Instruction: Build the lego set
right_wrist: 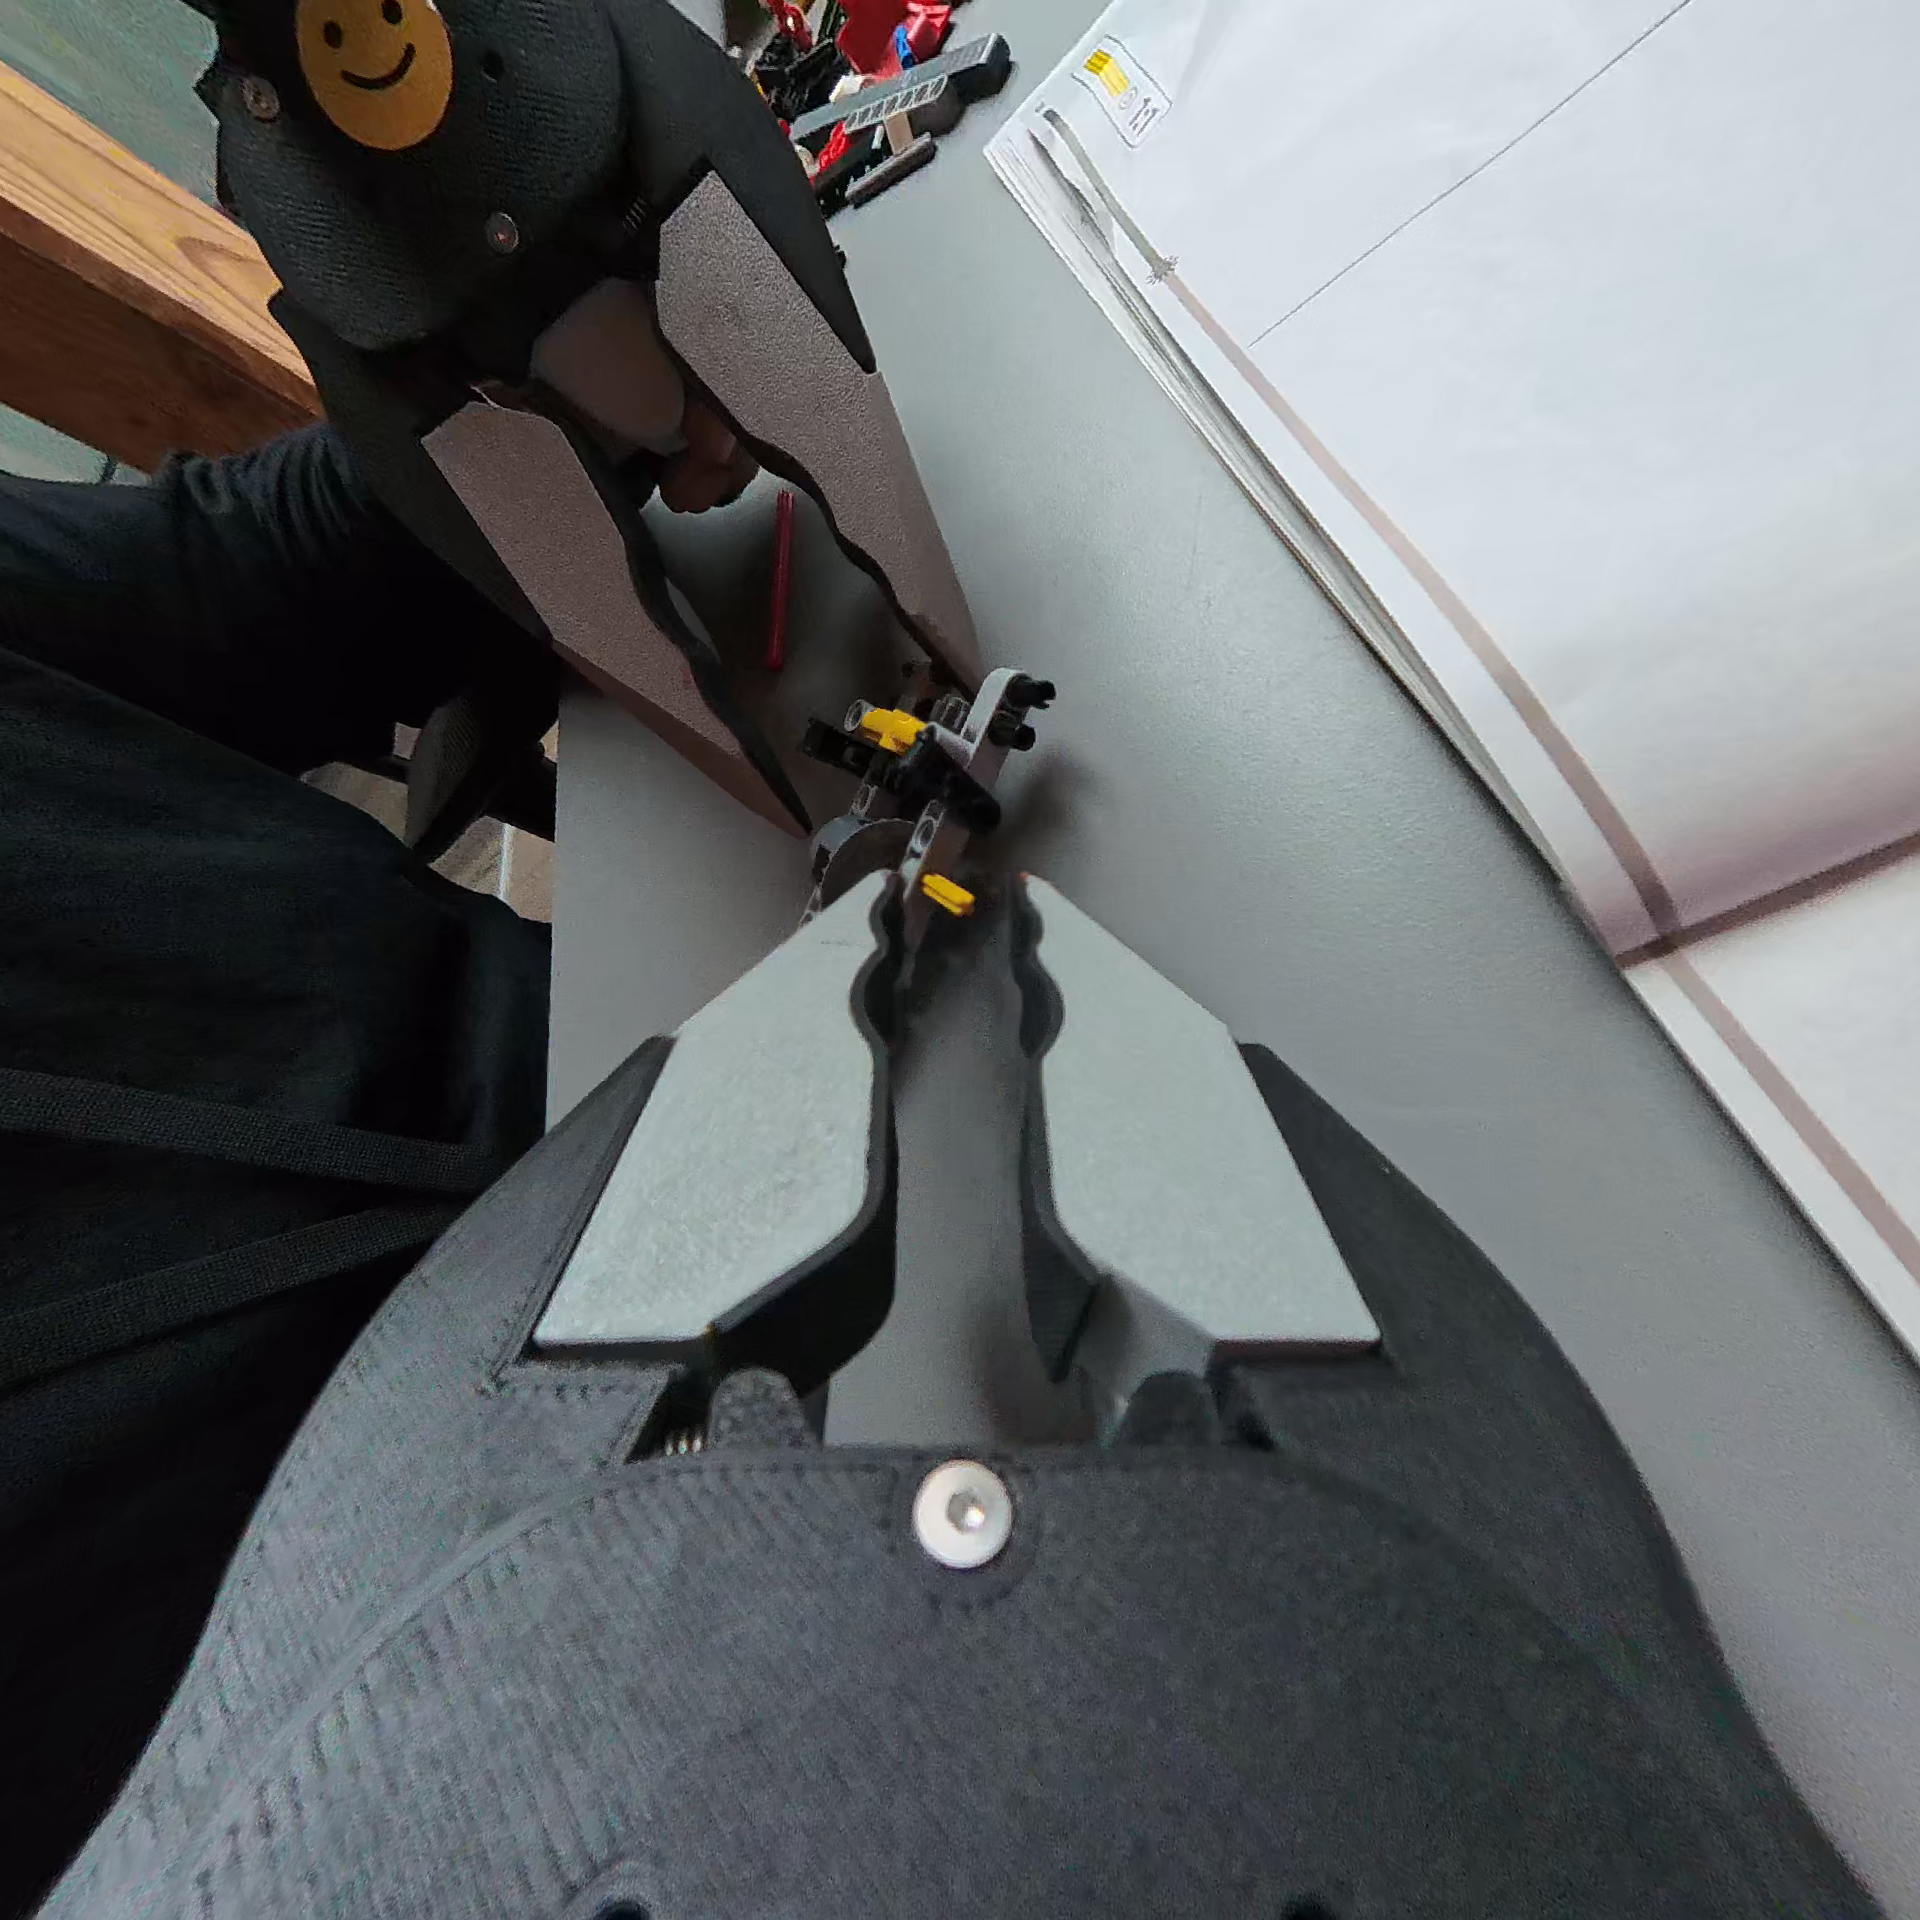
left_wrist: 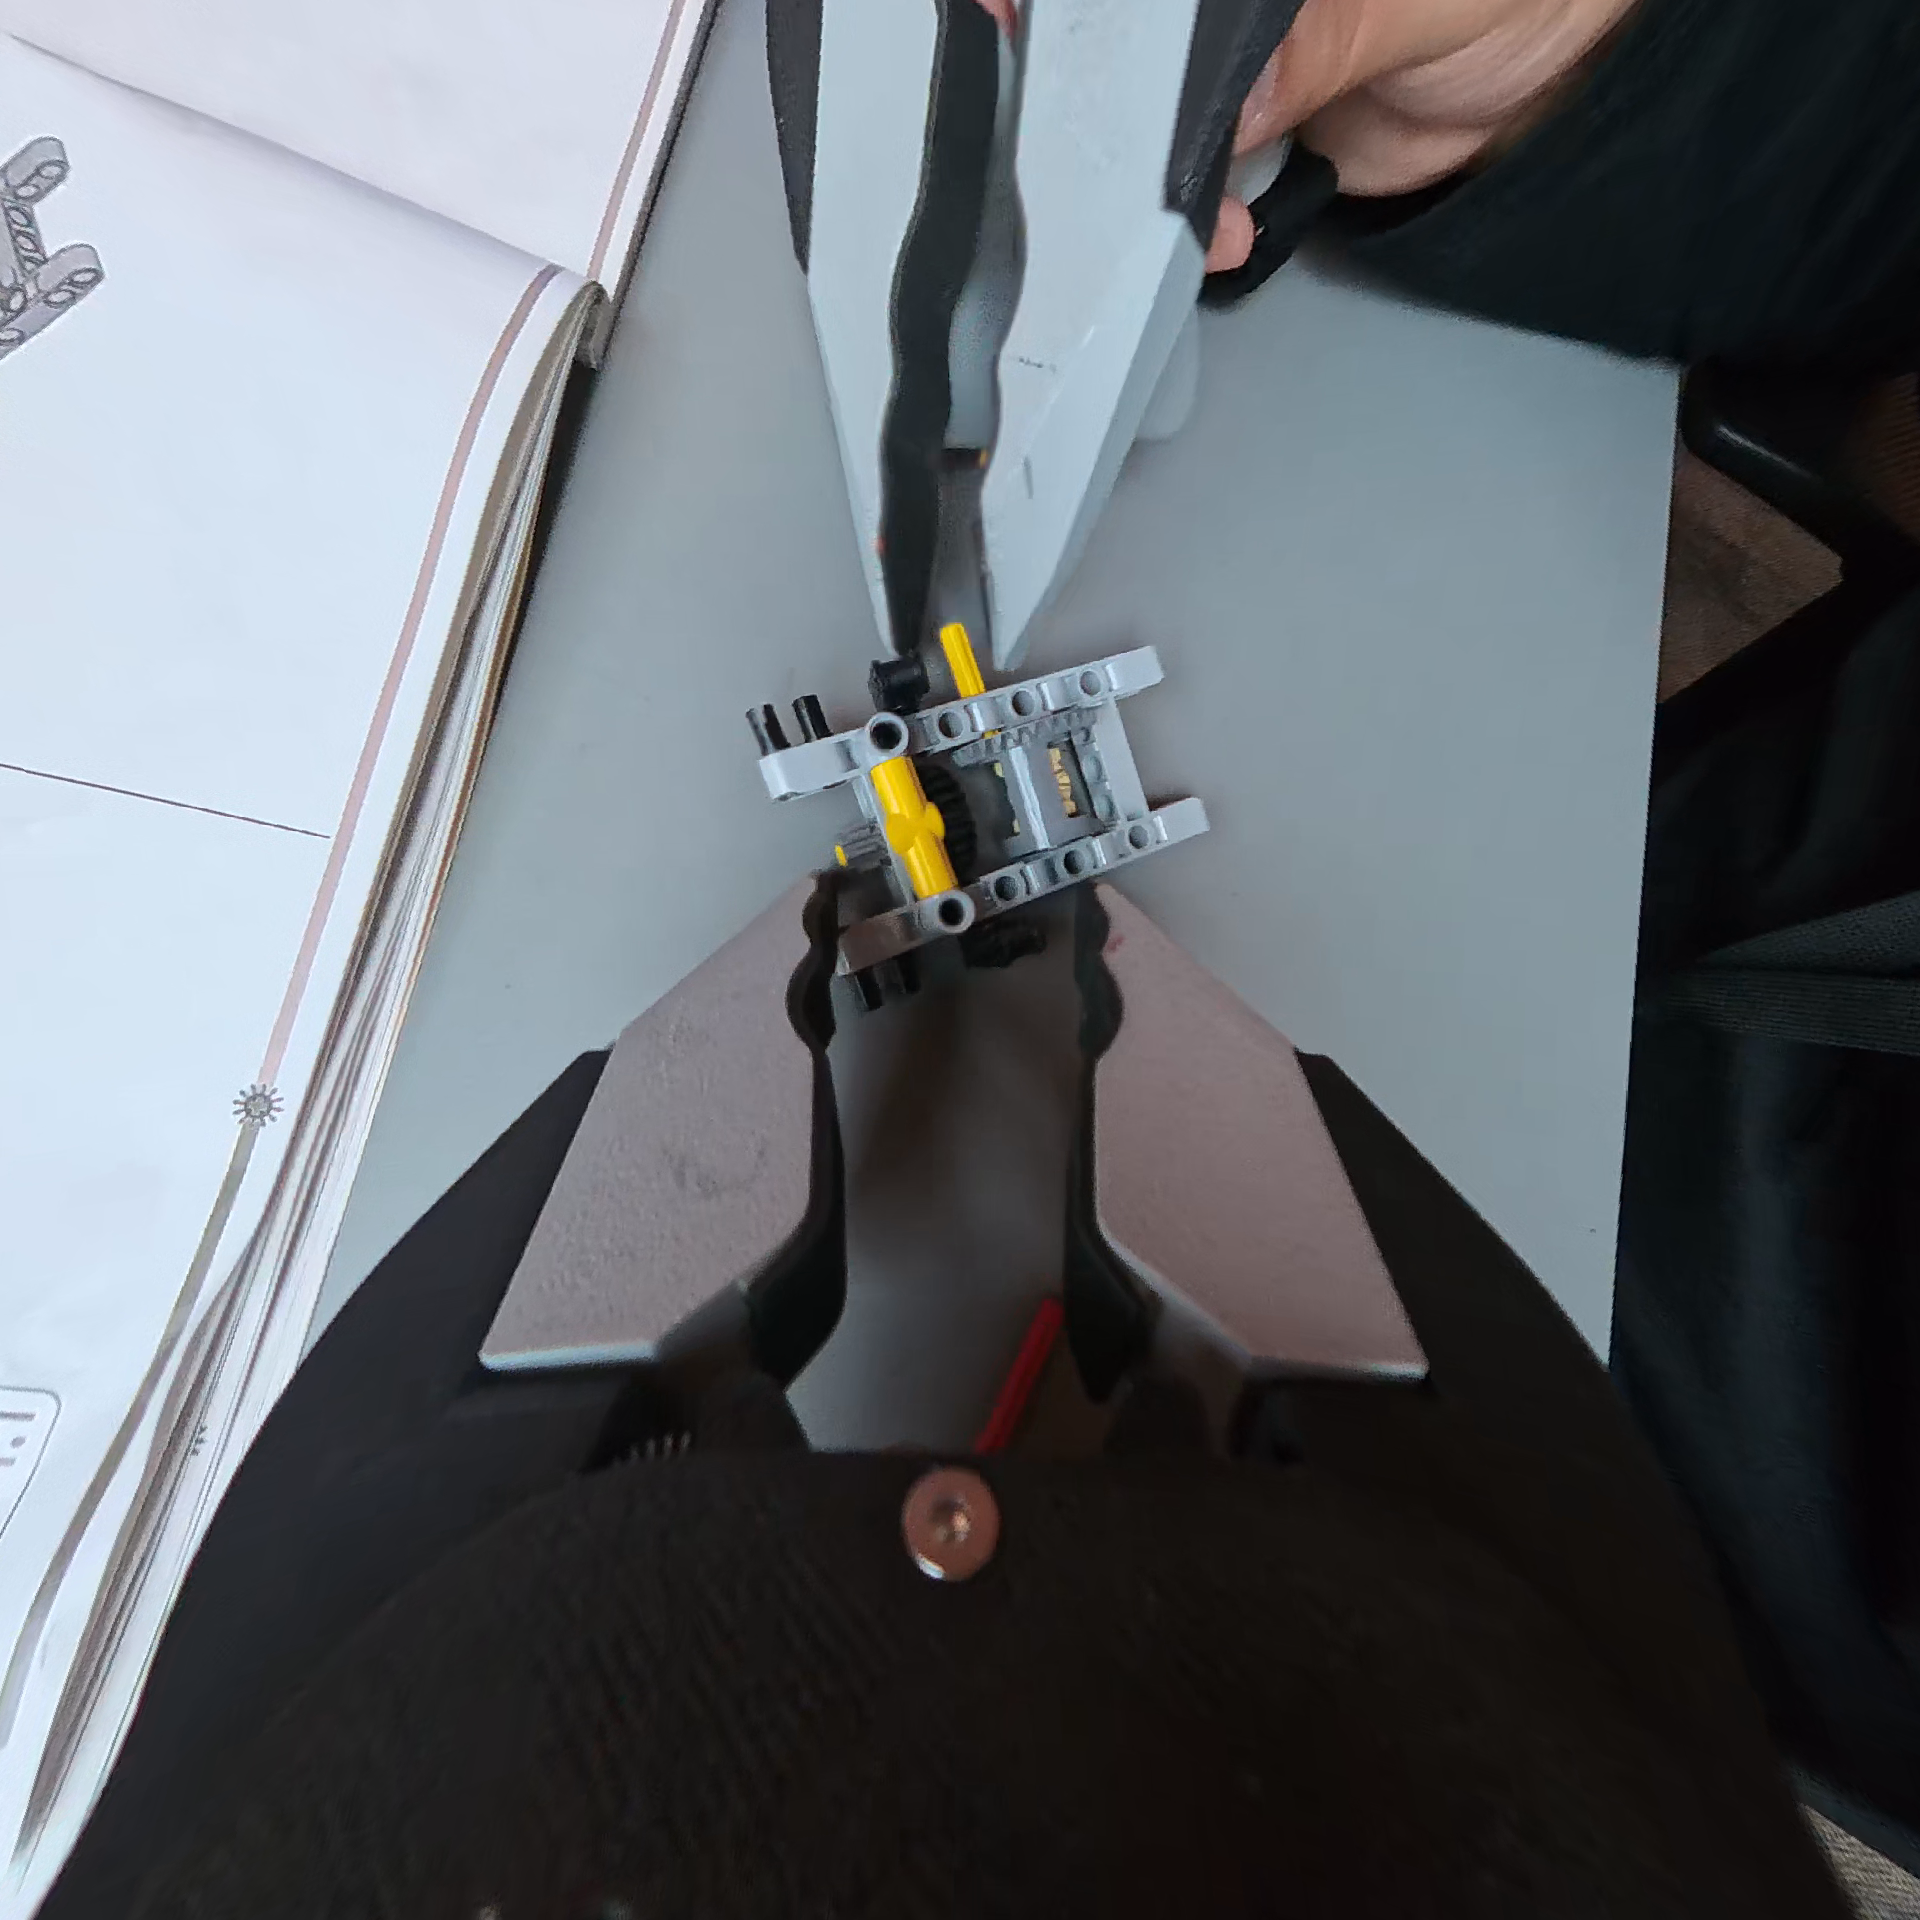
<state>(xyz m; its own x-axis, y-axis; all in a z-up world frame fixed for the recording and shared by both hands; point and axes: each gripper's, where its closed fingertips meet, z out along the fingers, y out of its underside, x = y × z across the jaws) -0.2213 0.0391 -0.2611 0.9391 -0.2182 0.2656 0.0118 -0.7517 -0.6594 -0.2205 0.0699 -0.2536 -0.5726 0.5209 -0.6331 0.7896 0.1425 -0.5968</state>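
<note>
Grey table [left_wrist: 1351, 727]: lego assembly [left_wrist: 977, 800] between both hand-held grippers' tips.

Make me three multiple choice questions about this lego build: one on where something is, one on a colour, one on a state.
1. Where does the red rod lie?
A. on the booklet
B. on the table under the left gripper
C. in the right gripper

2. What colour is the axle connector on the lego assembly?
A. blue
B. green
C. yellow

3. What state is the instruction booklet in?
A. open
B. closed
C. rolled up

Answers: B, it rests on the table between the left fingers; C, plainly yellow; A, pages lie spread.
</note>
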